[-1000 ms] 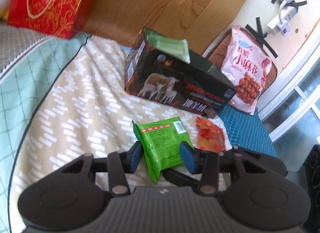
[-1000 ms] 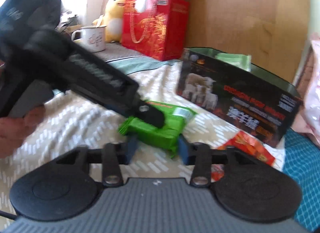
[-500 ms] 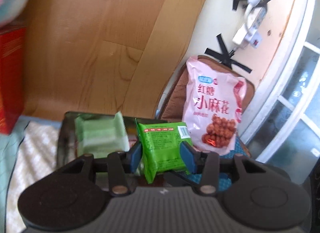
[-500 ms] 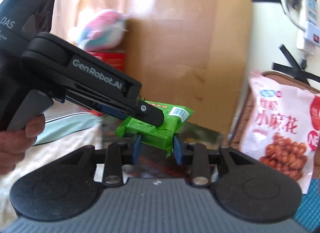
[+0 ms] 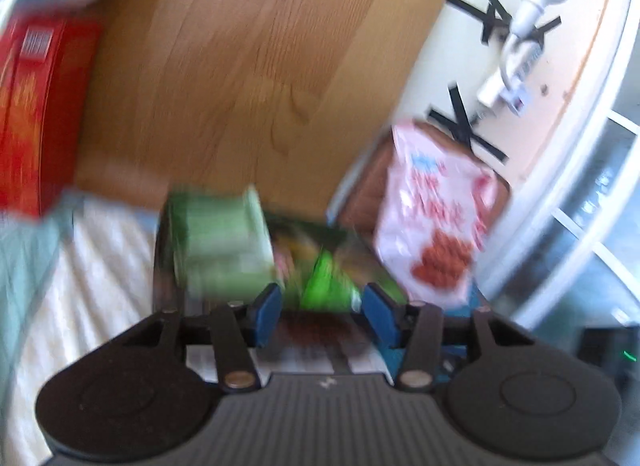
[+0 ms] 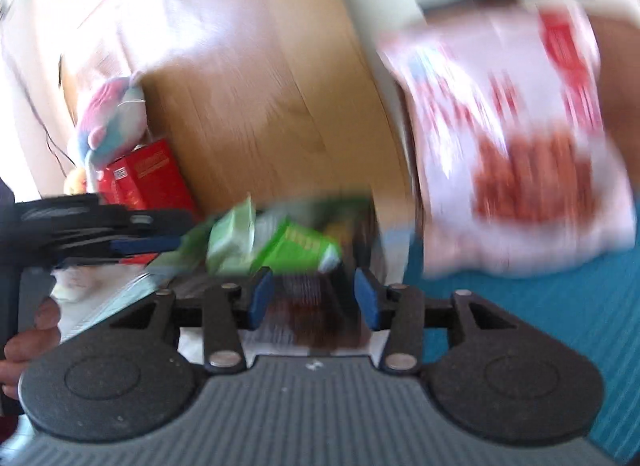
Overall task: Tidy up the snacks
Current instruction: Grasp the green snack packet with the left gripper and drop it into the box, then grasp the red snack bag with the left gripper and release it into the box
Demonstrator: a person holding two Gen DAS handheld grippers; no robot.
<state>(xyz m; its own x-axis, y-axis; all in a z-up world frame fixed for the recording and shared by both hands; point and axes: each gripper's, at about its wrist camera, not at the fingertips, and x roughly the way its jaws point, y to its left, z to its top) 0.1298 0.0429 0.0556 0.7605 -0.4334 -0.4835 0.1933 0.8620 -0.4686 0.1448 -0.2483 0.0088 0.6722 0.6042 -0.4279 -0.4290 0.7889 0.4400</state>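
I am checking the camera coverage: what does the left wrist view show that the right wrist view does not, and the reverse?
Only the left wrist view: the window and the white plug on the wall. Only the right wrist view: the plush toy and the person's left hand. Both, though blurred: the green snack pack, the pink snack bag, the red bag and the wooden board.

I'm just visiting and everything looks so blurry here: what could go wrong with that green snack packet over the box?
1. The green packet sits at the very tips of the left gripper, in heavy blur; its hold is unclear, so it might fall outside the dark box.
2. A pale green packet already stands in the box and may block it.
3. The open right gripper is close and could bump the packet.
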